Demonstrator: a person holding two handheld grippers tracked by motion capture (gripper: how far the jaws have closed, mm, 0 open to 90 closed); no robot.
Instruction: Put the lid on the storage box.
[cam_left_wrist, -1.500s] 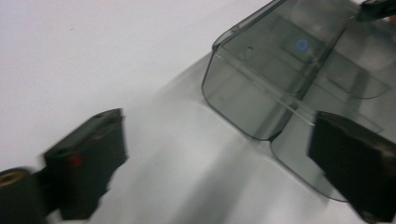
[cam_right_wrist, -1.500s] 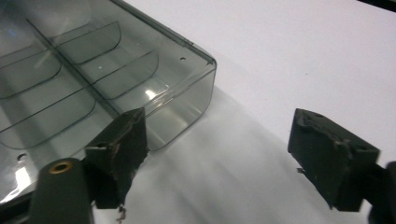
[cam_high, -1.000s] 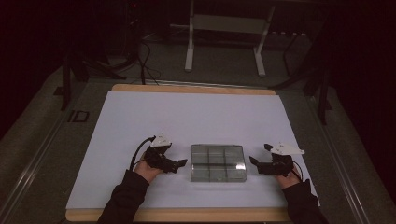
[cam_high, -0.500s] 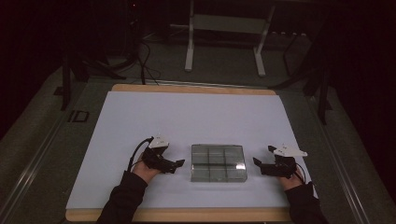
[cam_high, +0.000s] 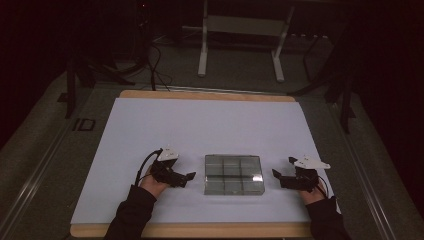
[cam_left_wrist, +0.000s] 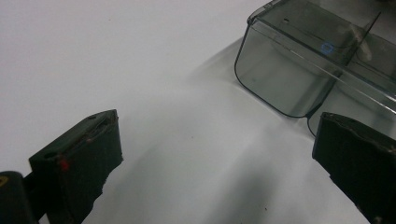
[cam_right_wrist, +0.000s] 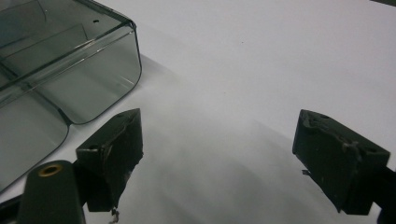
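High view: two grippers flank a clear divided box near the front edge of the white tabletop.

The left gripper (cam_high: 189, 177) and right gripper (cam_high: 275, 175) rest on the tabletop (cam_high: 210, 125) near its front edge, both with jaws spread wide and holding nothing. Between them, just apart from each, the clear plastic box (cam_high: 233, 174) lies flat, slightly right of the middle. Beyond it the tabletop runs bare to the far edge.

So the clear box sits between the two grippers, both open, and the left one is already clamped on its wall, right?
Not clamped. The left gripper is open beside the box, its fingers spread over bare table, as the left gripper view shows. The right gripper is open too, box between them.
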